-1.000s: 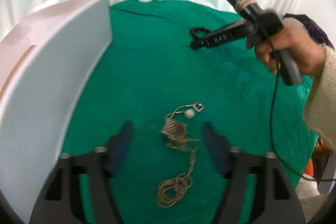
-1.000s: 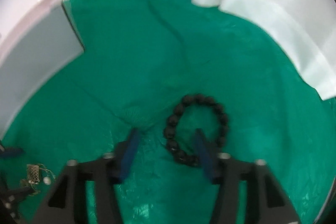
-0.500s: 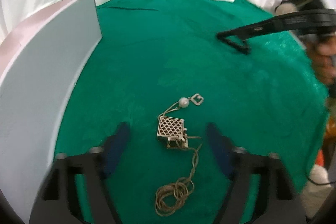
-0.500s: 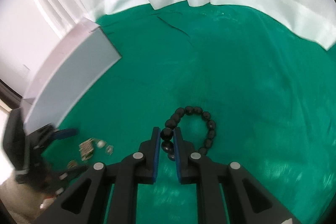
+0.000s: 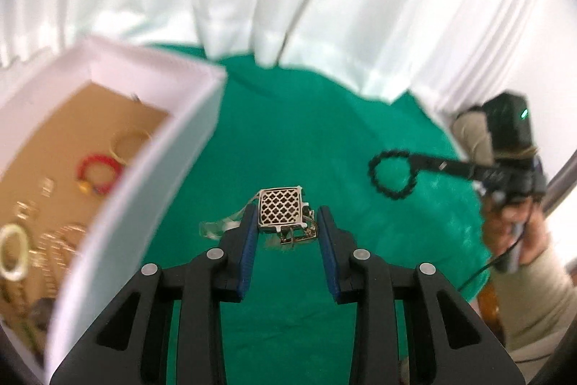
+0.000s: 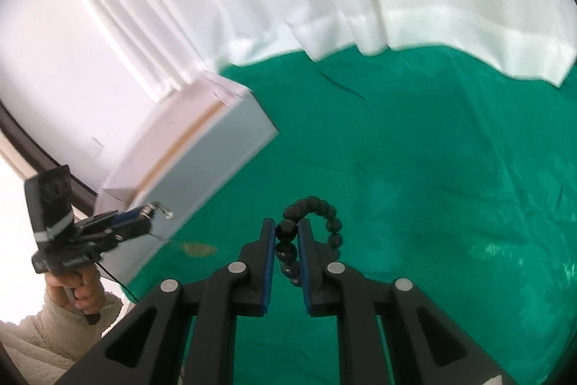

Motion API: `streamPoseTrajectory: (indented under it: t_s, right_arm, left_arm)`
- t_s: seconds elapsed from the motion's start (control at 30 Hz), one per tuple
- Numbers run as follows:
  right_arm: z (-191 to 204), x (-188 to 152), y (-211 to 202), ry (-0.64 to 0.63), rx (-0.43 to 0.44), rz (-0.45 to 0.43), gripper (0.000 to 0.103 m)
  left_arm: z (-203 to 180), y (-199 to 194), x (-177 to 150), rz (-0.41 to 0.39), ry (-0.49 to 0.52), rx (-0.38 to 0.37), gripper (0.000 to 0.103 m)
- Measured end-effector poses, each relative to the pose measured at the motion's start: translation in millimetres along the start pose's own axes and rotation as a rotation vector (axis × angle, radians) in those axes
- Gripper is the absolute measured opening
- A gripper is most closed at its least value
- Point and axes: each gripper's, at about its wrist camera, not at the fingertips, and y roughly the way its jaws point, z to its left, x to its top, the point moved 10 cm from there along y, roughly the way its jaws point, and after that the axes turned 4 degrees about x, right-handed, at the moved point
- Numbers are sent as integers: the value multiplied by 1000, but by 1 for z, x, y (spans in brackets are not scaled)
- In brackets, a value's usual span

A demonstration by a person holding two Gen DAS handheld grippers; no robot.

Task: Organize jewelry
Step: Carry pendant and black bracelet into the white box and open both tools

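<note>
On my far left sits the white open-topped cardboard box with a brown floor (image 5: 173, 147), already carrying a red beaded bracelet (image 5: 98, 175), a thin gold bangle (image 5: 130, 141), a pale ring-shaped bangle (image 5: 13, 251) and a scatter of small gold pieces I cannot resolve; it rests on the green cloth over the desk (image 5: 288, 132).

Moving right, my left gripper (image 5: 286, 222) has gone from standing wide open around the necklace on the cloth a second ago to closing in on it; its fingers (image 5: 249, 240) are now narrowed onto the gold square lattice pendant necklace (image 5: 280, 209), which sits pinched between the blue pads and lifted off the cloth, its chain trailing out of focus to the left; the box interior has swung into view, so I judge the pendant is on its way there.

Further right, my right gripper (image 6: 286, 233) has changed too; open around the bracelet a second ago, clamped half a second ago, its fingers (image 6: 268, 251) are now nearly together on one bead of the black round-bead bracelet (image 6: 317, 215), and the left camera shows the loop hanging free above the cloth.

Both pieces are therefore up at once; what remains, as I read it, is carrying each over the white wall and releasing; the dangling chain could snag the box rim.
</note>
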Motion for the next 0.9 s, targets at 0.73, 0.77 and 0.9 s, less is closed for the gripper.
streamPoseTrajectory:
  t_s: [0.73, 0.77, 0.9]
  right_arm:
    - [188, 125, 94, -180, 249, -36, 13]
    - [192, 127, 106, -192, 247, -29, 13]
    - [196, 137, 156, -244, 183, 3, 13]
  left_arm:
    - [198, -136, 4, -100, -254, 332, 32]
    - [208, -132, -1, -90, -266, 343, 32]
    - [236, -121, -15, -50, -300, 376, 32]
